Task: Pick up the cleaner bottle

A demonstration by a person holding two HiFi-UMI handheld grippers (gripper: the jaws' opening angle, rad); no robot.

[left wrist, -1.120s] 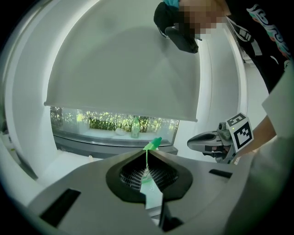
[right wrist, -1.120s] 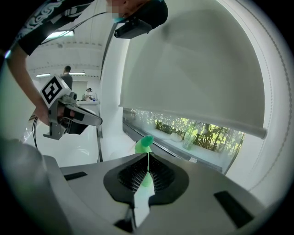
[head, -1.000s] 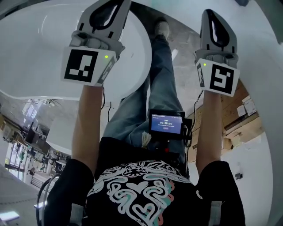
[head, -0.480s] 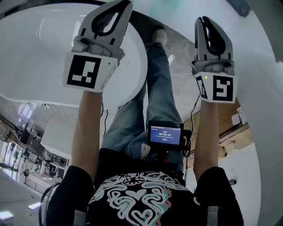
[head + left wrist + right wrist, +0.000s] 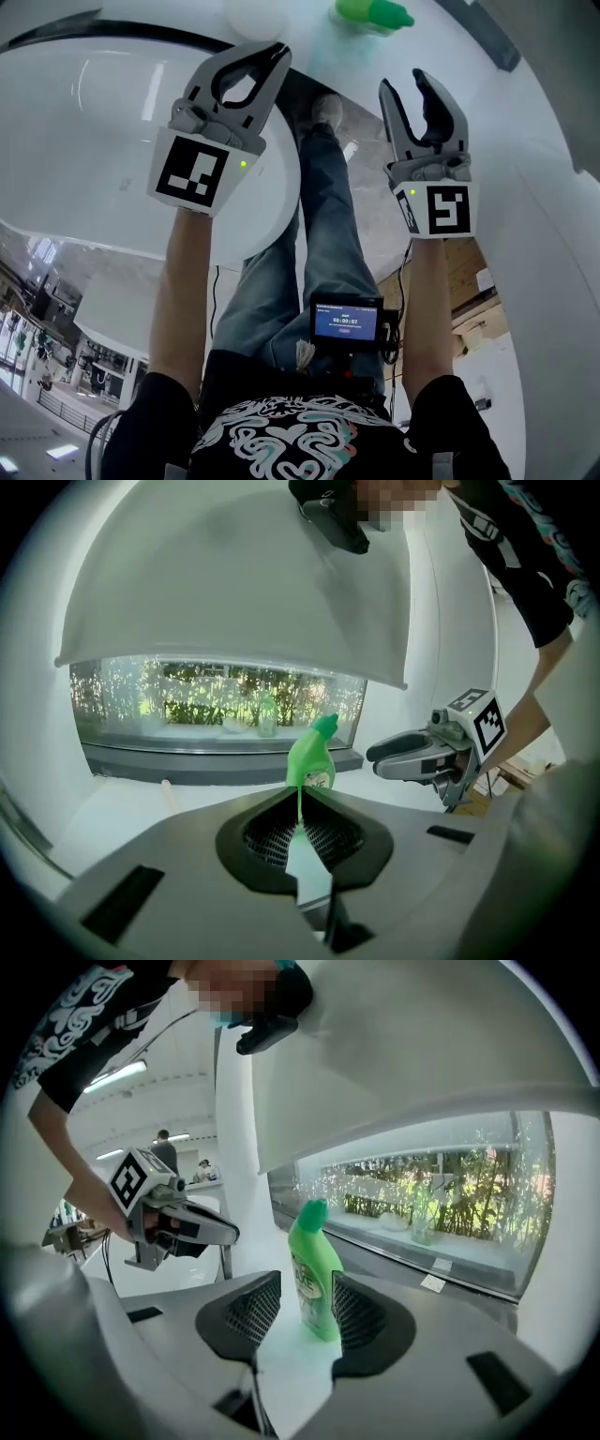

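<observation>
White desk runs up to a window with greenery behind it. The green bottle stands upright near the desk's far edge, ahead of both grippers and touched by neither. The left gripper has its jaws closed tip to tip on nothing. The right gripper has just been opening. Its jaws stand apart with nothing between them, lined up on the bottle beyond their tips.

Black patterned T-shirt, blue jeans.
</observation>
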